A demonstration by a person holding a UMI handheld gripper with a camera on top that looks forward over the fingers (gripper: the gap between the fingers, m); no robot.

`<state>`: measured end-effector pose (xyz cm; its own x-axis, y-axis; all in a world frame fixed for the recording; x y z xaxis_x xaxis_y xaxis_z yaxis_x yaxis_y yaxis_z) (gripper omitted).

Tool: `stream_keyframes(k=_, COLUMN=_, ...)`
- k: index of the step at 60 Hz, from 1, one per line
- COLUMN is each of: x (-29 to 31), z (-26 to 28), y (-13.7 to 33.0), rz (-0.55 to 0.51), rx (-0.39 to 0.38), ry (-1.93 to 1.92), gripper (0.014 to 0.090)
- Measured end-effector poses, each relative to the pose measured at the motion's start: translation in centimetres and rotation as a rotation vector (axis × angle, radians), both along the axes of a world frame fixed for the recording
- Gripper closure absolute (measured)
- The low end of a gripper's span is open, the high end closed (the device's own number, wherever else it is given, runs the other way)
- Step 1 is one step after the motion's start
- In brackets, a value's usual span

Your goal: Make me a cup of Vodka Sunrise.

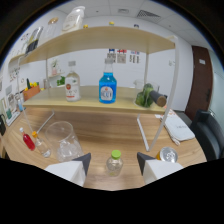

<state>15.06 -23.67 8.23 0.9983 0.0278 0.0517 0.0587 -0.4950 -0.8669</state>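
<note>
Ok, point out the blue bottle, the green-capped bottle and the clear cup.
Blue bottle [107,89], gripper view, on its label.
Green-capped bottle [114,164], gripper view, on its body, between the open fingers.
Clear cup [64,141], gripper view, on its side wall.

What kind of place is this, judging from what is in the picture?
Probably an office or lab room set up as a small drinks station. A wooden shelf holds a blue bottle and a clear bottle, papers hang on the white wall, and an office chair stands beside the table.
</note>
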Motion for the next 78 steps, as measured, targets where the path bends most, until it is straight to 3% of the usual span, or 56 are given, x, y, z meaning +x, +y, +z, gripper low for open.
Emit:
stream_keyframes(k=12, x=-2.0, z=6.6, y=-3.9, rz=-0.029, rx=0.064, ry=-0.01, gripper=0.0185)
stream_keyframes(k=19, x=-4.0, z=8.2, y=-6.3, rz=-0.048, rx=0.051, ry=0.002, gripper=0.0185)
stream_keyframes(k=38, x=-9.3, z=6.6, y=-9.2, rz=-0.045, rx=-0.025, ry=0.001, gripper=0.0188)
stream_keyframes(k=78, x=-10.8, z=6.8, y=-9.8, rz=-0.019, rx=-0.047, ry=-0.019, gripper=0.019)
